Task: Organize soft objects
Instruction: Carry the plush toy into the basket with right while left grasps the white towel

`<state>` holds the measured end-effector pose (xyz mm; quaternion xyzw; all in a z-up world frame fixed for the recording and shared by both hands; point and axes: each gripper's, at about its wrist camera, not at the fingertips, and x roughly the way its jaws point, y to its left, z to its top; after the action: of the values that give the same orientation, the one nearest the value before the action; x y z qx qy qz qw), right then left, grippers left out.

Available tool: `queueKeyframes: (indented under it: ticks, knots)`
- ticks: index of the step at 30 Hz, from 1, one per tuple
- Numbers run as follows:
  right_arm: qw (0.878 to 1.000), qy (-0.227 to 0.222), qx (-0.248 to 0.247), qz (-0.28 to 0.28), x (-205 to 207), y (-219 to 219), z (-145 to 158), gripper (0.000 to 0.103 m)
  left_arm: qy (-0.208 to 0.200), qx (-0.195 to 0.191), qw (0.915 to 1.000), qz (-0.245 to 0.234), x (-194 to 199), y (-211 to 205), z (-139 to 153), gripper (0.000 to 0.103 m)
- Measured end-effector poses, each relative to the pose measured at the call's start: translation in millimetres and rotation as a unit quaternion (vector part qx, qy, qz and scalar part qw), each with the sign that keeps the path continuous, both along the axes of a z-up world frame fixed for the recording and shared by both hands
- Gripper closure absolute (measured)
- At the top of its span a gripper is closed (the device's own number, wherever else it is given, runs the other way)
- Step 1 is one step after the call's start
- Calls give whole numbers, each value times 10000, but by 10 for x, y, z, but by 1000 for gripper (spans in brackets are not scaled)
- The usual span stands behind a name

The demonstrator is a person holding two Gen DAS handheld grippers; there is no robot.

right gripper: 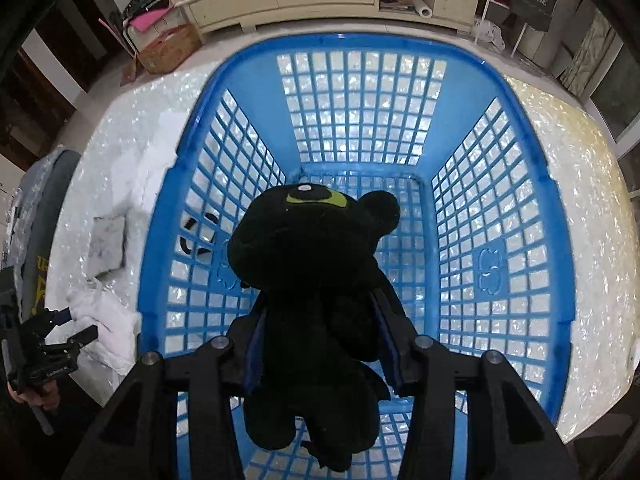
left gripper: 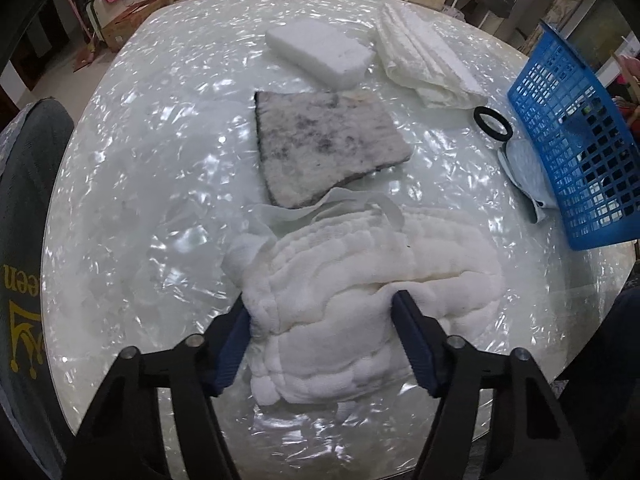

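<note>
In the left wrist view my left gripper [left gripper: 320, 320] is open, its fingers either side of a crumpled white towel [left gripper: 360, 272] on the table. Beyond it lie a grey stained pad [left gripper: 324, 144], a white foam block [left gripper: 320, 52] and a folded white cloth [left gripper: 428, 60]. In the right wrist view my right gripper [right gripper: 320, 320] is shut on a black plush toy [right gripper: 316, 280] with a green eye, held above the inside of the blue basket [right gripper: 192, 208]. The left gripper also shows in that view [right gripper: 68, 320], over the white towel [right gripper: 108, 320].
The blue basket [left gripper: 576, 140] stands at the table's right. A black ring [left gripper: 493, 121] and a pale blue cloth [left gripper: 524, 172] lie beside it. A grey chair back [left gripper: 28, 200] is at the left. Cabinets and boxes stand beyond the pearly table [left gripper: 160, 160].
</note>
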<state>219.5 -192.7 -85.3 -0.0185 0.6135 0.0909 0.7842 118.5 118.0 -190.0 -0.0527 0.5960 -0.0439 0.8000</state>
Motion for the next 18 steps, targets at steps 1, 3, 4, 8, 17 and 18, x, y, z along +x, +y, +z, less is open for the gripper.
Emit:
queueKeyframes:
  ticks: [1,3,4,8,17,18]
  knots:
    - [10000,55,-33,-13,15,22,-34,57,-12,-50,10000,4,2,-4,9,48]
    - [9999,115,-40,-3,60,15,-97,57,-21,-133,9999,5,1,-14,27,55]
    - [9999,117,-61,13,73,39,-89,57,-19,-169,9999,3,-2,-27,38,58]
    - [9998,197,-87,9,121,93,-89,57,-9,-265,9996,-5,-5,-27,40,66]
    - [9994,231,-268,-54,104,99,-144,46,-5,-302,9995,-29,-87,55,60,71]
    - [9994,226,-273,-64,96,83,-132,37,-20,-279,9996,-33,-105,50,77,71]
